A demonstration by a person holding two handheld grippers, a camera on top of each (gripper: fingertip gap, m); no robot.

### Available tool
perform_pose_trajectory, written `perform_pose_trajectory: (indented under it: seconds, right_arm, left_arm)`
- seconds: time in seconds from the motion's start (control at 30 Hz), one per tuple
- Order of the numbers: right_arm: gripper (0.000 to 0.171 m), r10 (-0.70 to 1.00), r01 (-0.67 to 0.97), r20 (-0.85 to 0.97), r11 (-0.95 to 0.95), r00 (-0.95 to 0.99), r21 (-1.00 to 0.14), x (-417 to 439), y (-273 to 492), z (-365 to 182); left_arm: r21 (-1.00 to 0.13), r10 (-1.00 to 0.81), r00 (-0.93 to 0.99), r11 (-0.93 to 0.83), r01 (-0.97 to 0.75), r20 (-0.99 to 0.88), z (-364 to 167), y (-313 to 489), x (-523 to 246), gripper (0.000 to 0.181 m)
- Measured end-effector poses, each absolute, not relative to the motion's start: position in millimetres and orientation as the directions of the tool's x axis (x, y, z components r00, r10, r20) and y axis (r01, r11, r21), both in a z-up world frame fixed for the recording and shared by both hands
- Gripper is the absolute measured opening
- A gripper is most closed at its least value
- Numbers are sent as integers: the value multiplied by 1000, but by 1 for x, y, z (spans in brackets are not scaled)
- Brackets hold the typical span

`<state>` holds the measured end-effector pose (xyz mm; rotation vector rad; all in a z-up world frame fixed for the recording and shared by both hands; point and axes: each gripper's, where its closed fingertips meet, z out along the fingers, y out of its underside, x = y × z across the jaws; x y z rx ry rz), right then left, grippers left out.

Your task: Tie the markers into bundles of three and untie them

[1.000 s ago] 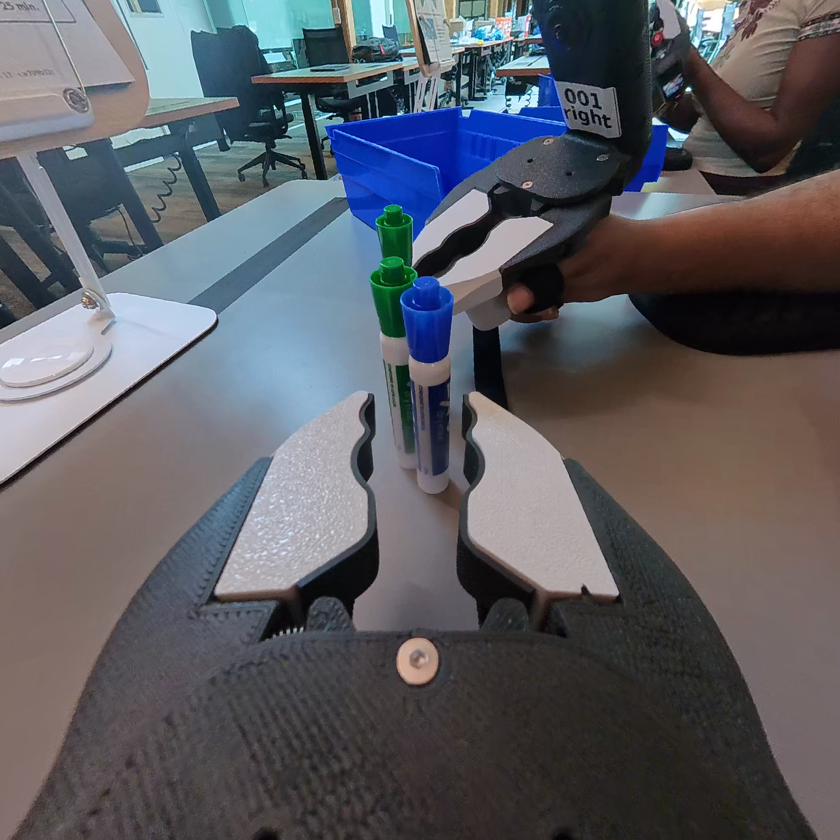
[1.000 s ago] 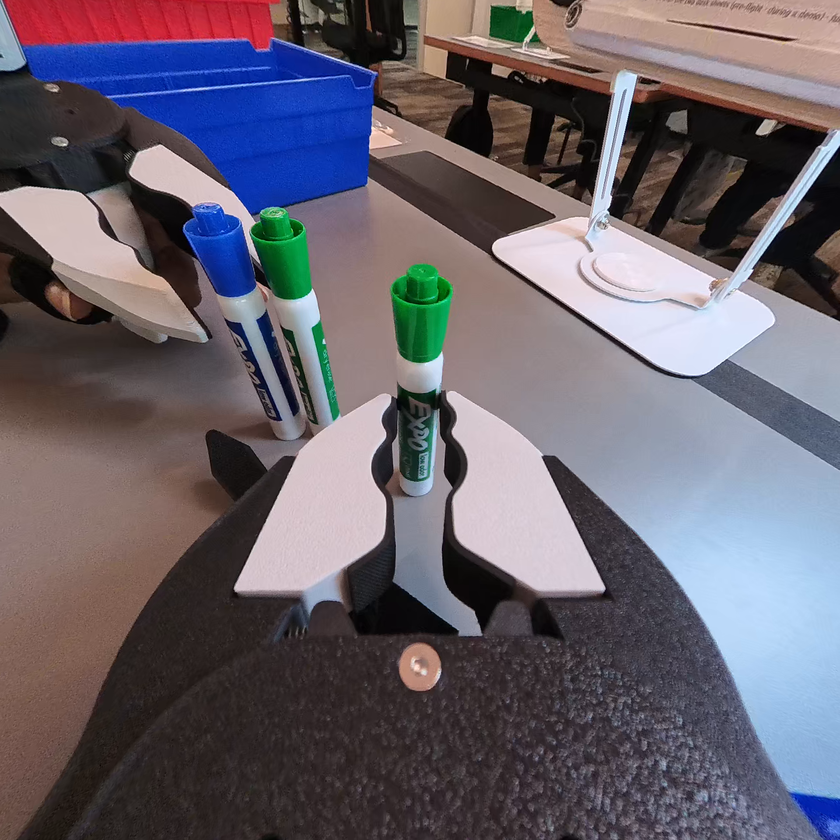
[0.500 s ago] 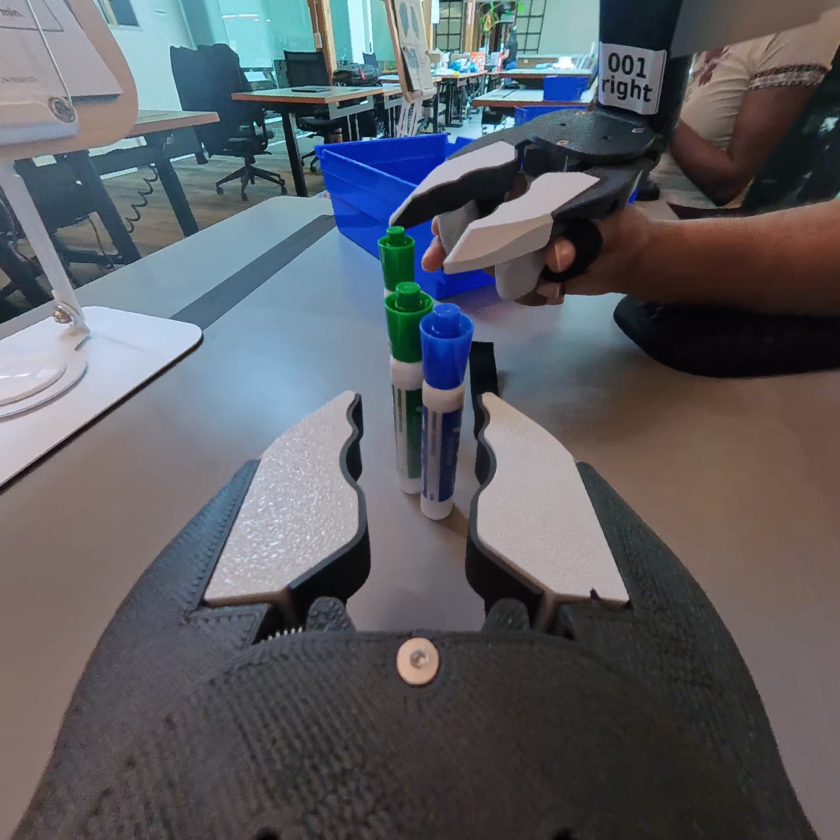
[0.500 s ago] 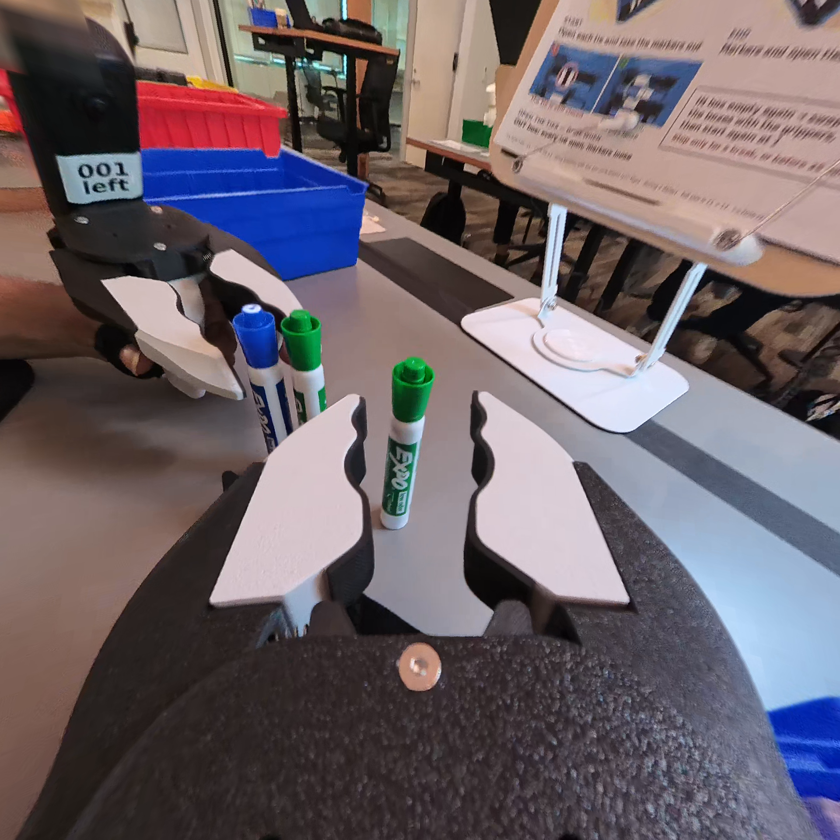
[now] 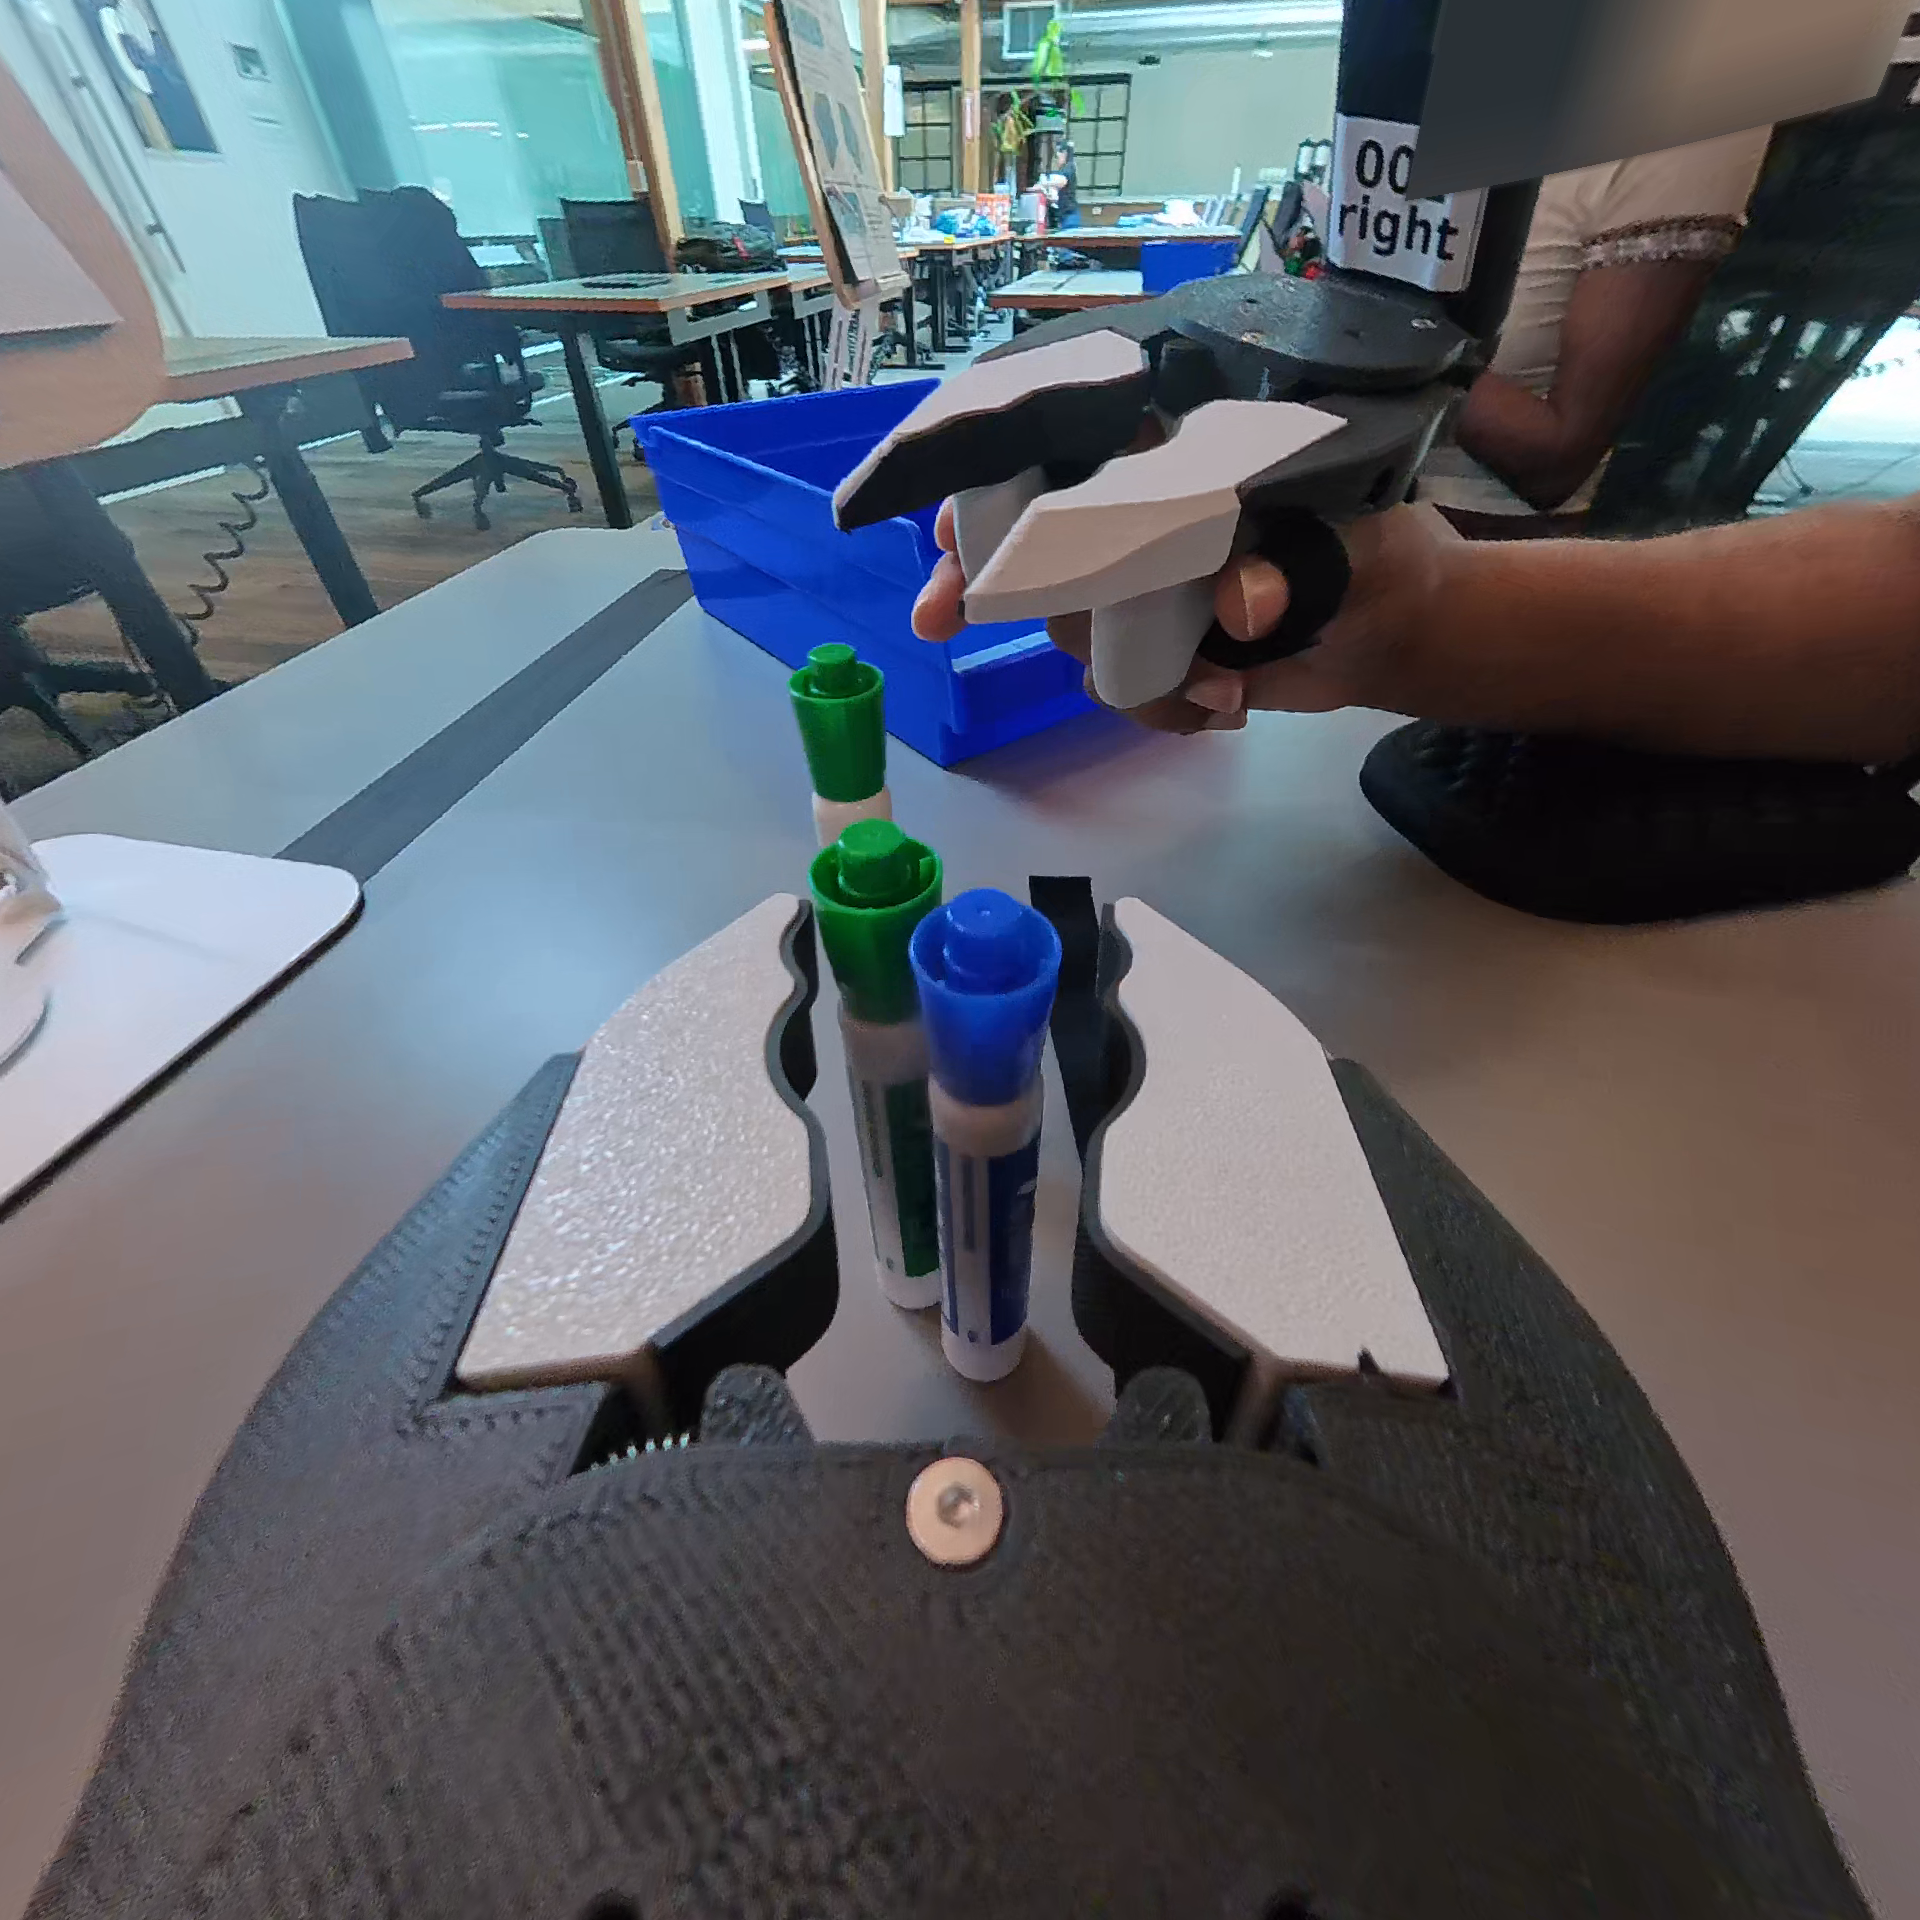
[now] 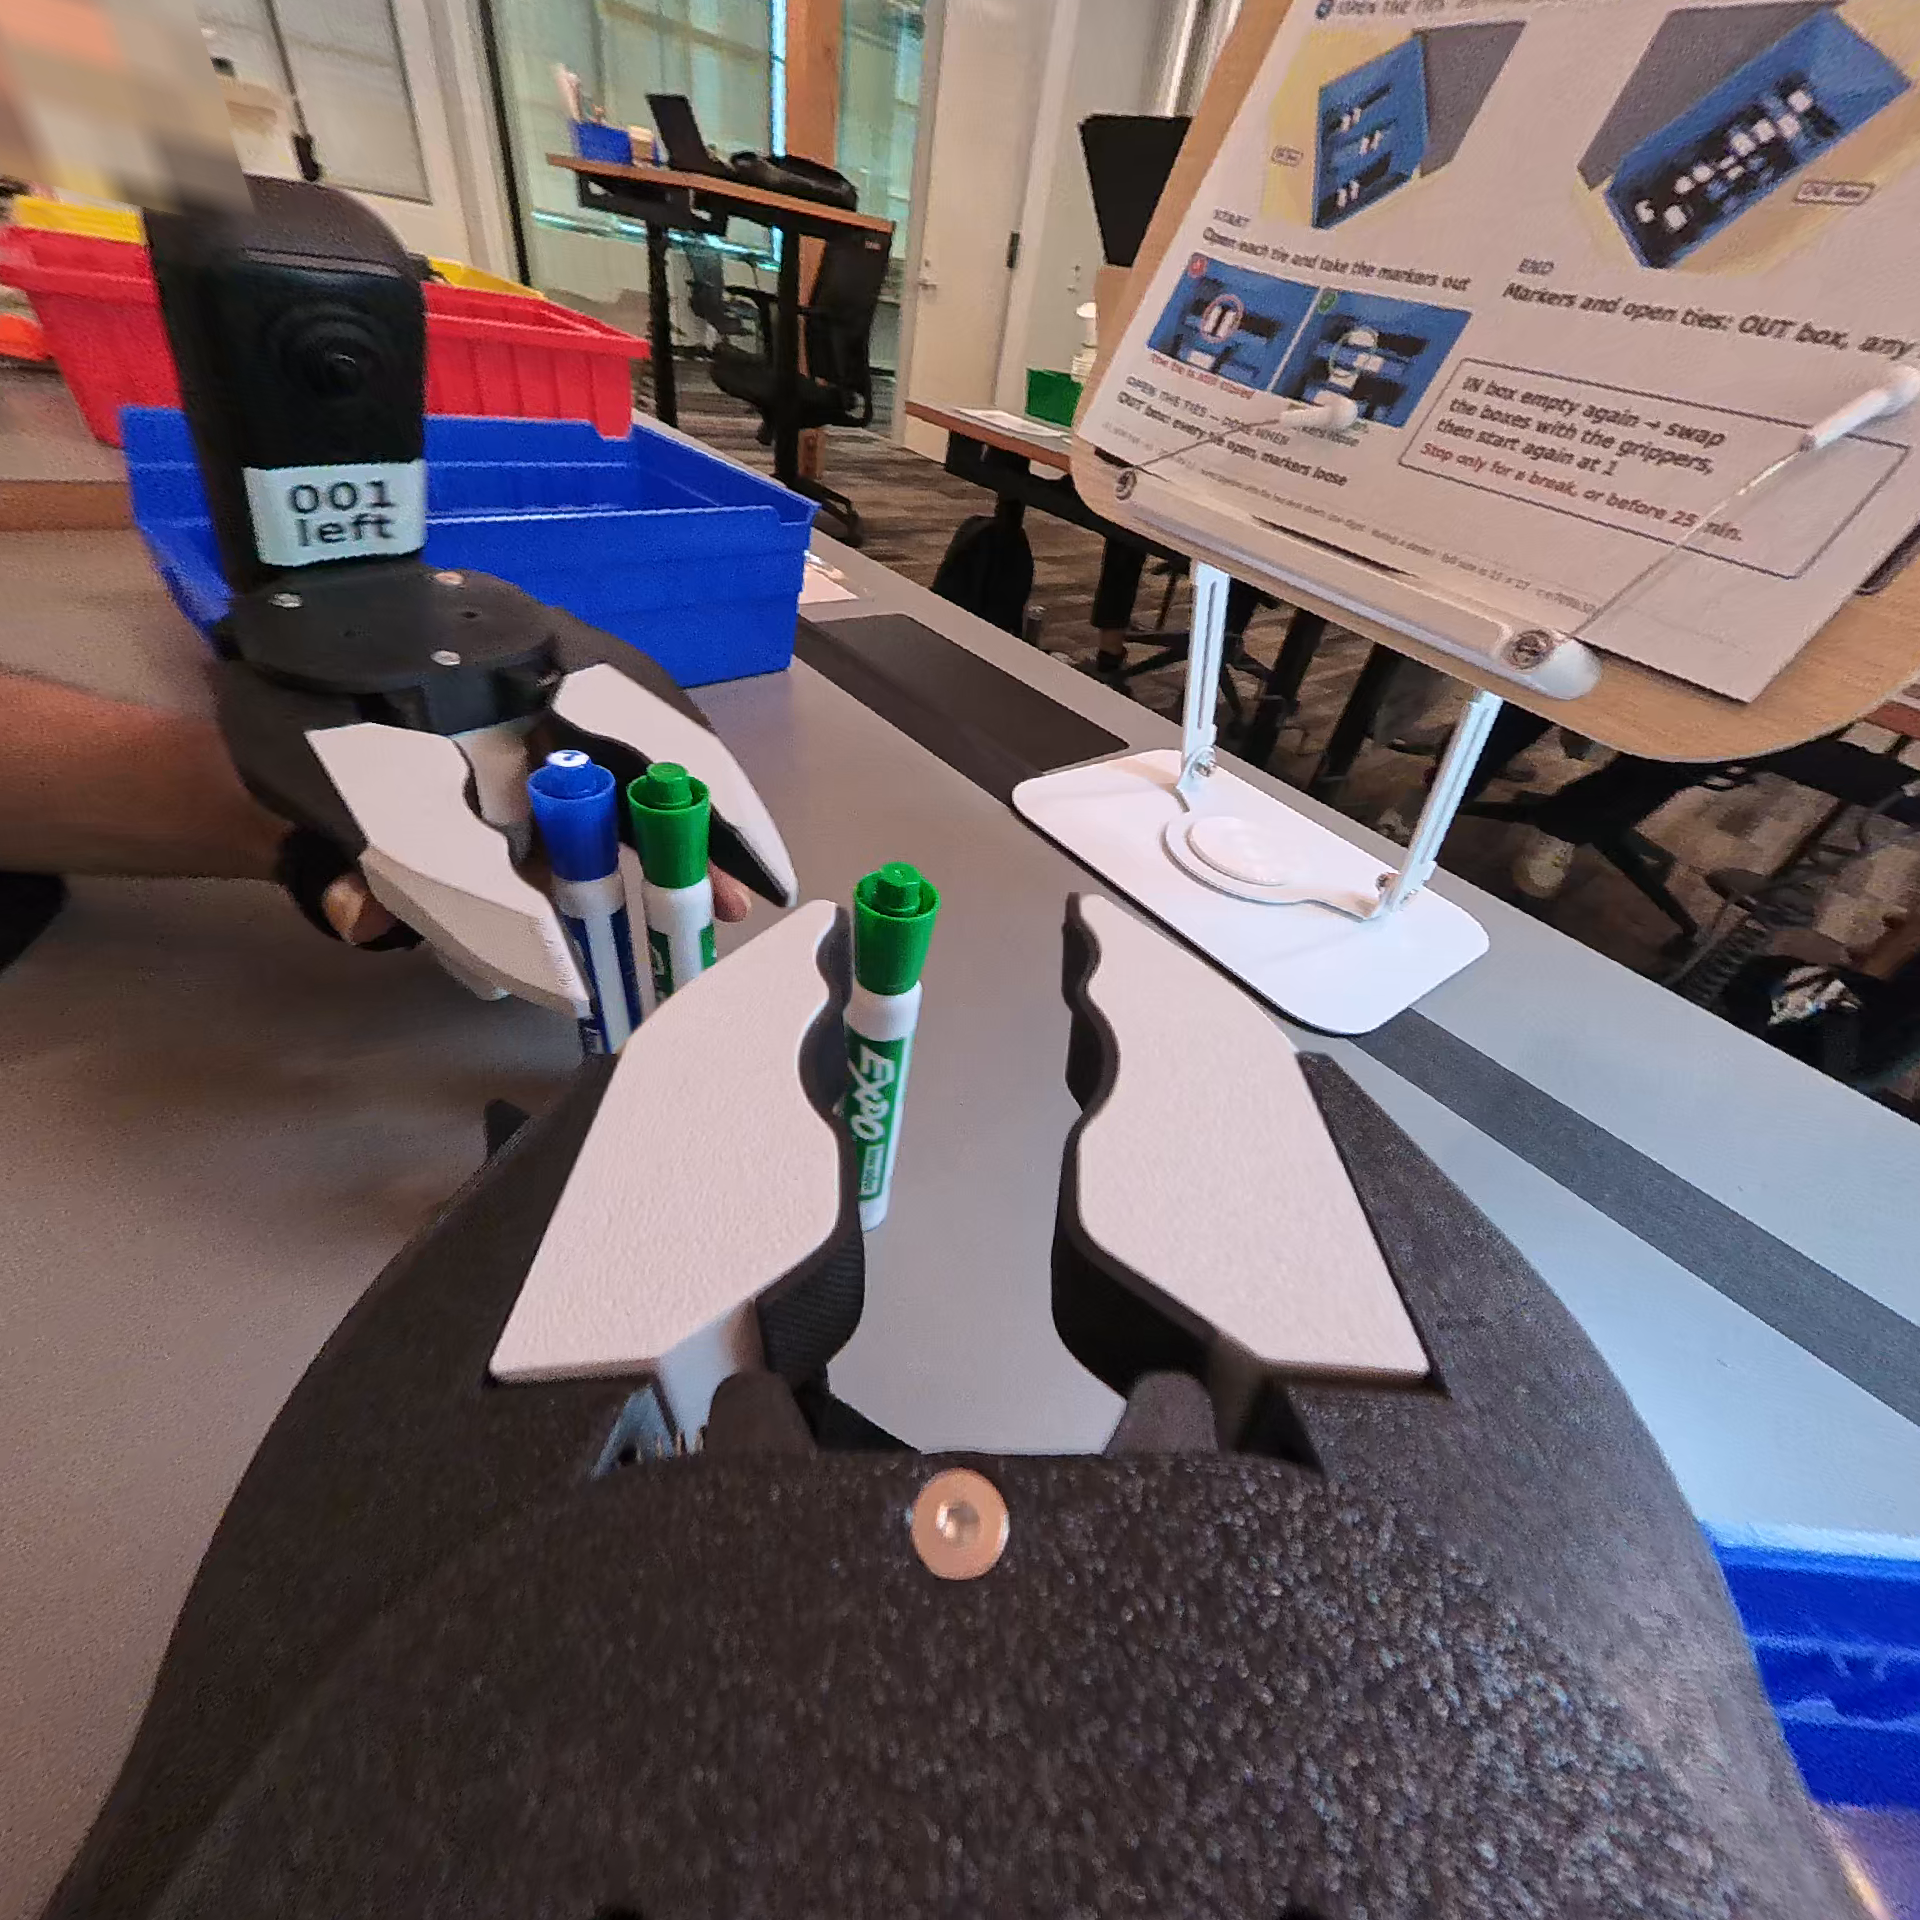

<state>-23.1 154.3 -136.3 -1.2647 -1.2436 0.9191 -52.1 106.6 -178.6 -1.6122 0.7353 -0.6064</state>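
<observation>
Looking through the left wrist view, I have the left tool [image 5: 956, 1039] open around two upright markers, a green one [image 5: 883, 1060] and a blue one [image 5: 982, 1132], standing just beside each other on the worktop [image 5: 1558, 1195]. Neither finger seems to touch them. To gather them well, I judge I should close slowly and squarely, so both caps stay level and neither marker tips. A black strap [image 5: 1070, 977] lies flat just behind the blue one. The third marker [image 5: 842, 748] stands apart, farther on, and the blue bin [image 5: 790, 540] sits beyond it, leaving room between.

In the right wrist view, my right tool [image 6: 951, 1029] is open and raised, gripping nothing; the lone green marker [image 6: 883, 1039] stands by its left finger. I would nudge it toward the pair. A white stand [image 6: 1299, 914] sits to the right, well apart, and bare worktop lies ahead.
</observation>
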Motion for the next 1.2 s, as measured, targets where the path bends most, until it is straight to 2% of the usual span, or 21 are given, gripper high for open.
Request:
perform_pose_trajectory:
  seconds: [0.13, 0.27, 0.67, 0.97, 1.2]
  right_arm:
    - [39, 986, 115, 130, 118, 108, -986, -23, 148, -134]
    - [38, 986, 112, 139, 128, 97, -986, -22, 148, -134]
    - [37, 982, 125, 154, 140, 113, -982, -21, 158, -141]
    - [36, 981, 134, 151, 135, 121, -982, -20, 161, -144]
    - [37, 982, 140, 150, 133, 119, -981, -22, 160, -146]
  left_arm:
    - [-980, -826, 563, -81, -183, -37, -179, 102, -50, 55]
    - [-967, -923, 384, -130, -218, 37, -187, 92, -47, 59]
    - [-945, -989, 83, -141, -295, 121, -203, 87, -32, 66]
    - [-921, -993, 16, -114, -373, 117, -220, 80, -26, 71]
    - [-924, -993, 12, -113, -366, 116, -222, 82, -25, 64]
